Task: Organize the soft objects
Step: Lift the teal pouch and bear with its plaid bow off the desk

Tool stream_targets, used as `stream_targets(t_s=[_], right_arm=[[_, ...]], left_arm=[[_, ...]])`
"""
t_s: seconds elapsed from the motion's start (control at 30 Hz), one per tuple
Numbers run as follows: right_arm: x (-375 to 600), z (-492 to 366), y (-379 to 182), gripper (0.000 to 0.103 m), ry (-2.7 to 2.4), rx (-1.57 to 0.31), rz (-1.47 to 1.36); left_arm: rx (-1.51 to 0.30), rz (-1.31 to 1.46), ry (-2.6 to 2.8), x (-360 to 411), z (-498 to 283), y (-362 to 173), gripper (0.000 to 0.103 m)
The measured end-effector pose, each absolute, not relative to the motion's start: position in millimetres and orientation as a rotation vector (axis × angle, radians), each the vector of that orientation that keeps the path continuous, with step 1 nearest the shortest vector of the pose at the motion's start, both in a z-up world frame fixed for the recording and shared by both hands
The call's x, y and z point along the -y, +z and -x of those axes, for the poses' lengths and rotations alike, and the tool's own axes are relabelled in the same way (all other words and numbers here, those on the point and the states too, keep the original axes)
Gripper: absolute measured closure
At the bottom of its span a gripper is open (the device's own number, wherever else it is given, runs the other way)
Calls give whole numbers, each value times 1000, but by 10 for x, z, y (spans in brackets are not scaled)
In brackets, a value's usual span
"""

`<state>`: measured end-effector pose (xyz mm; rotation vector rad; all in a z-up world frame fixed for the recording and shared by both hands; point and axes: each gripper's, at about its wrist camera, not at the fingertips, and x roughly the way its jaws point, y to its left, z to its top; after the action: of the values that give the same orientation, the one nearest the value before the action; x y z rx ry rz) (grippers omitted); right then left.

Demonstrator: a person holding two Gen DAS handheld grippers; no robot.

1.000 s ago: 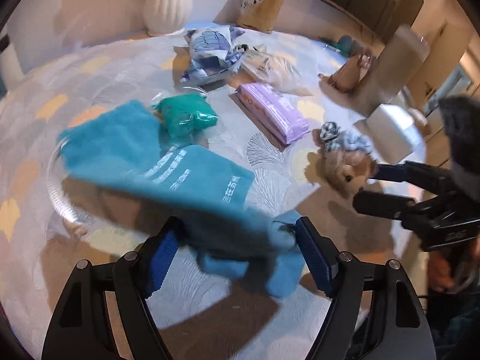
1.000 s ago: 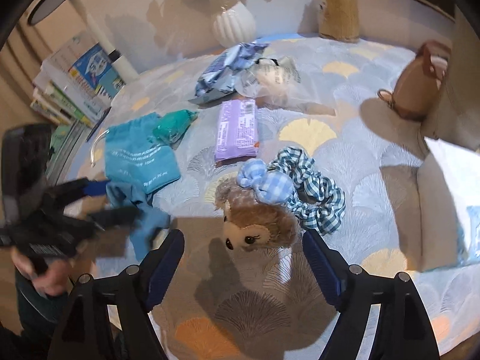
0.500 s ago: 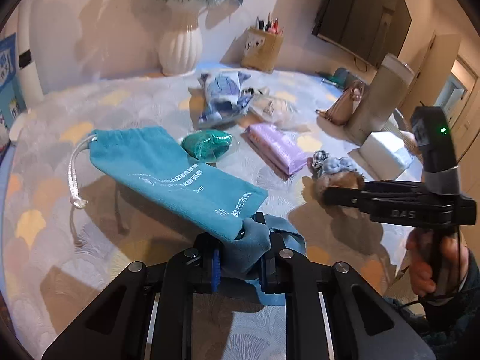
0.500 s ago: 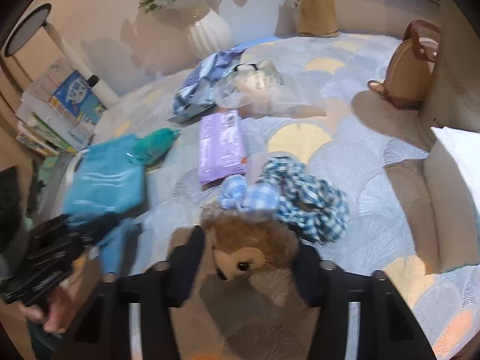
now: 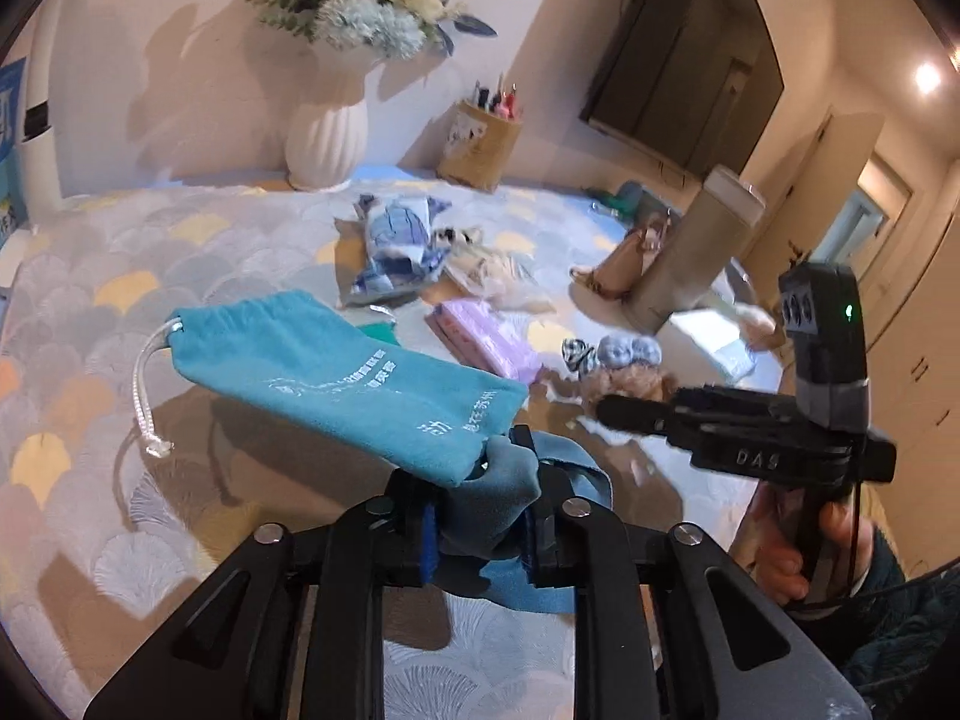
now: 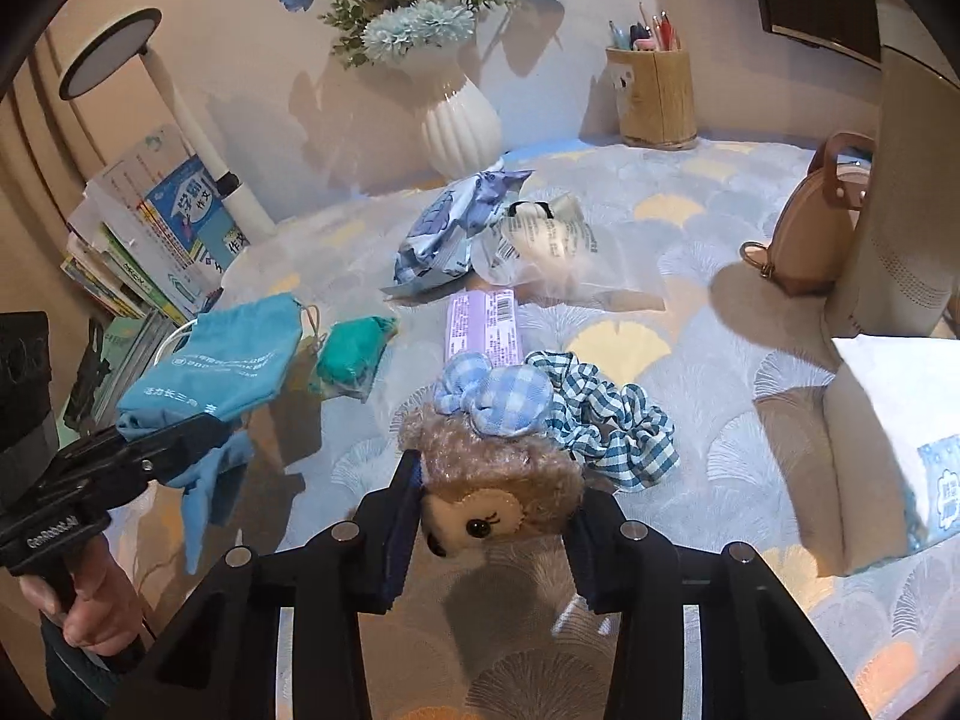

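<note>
Across a worktop (image 6: 690, 300) covered in a fan-patterned cloth, soft things lie scattered, so the sorting looks barely begun. Largest, a teal drawstring pouch (image 5: 336, 372) hangs lifted at the near left, the left gripper (image 5: 480, 531) with fingers clamped on its bunched end along with a blue cloth (image 5: 558, 582). At the near centre, the right gripper (image 6: 492, 534) has fingers pressed against a plush toy (image 6: 498, 480). A checked scrunchie (image 6: 606, 420), purple packet (image 6: 483, 324) and green bundle (image 6: 351, 354) remain loose behind.
</note>
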<state>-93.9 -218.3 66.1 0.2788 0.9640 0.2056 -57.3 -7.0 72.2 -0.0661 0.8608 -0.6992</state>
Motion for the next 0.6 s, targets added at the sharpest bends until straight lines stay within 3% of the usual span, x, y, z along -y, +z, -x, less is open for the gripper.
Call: stream_targets(t_s=[0.1,0.17,0.37,0.47,0.53,0.6], right_arm=[[2234,937,606,61,205,-984,-301],[2265,942,569,61,206,-997,-317],[2242,957,530,61,223,-1015,-309],[2203,965,504,61,229,-1033,-288],[2181,985,470,61,224,-1049,-262],[2188,999,423,61,220,-1064,-251]], left_arm=[[-909,37,-670,106,575,589,81],[-967,41,-703,110,592,451,70],[-1032,-5,-683,84,759,271,67],[-1035,-46,-699,116,861,272,49],[-1029,-88,-716,204,949,263,30],[-1012,-149,-695,307,997,250,30]])
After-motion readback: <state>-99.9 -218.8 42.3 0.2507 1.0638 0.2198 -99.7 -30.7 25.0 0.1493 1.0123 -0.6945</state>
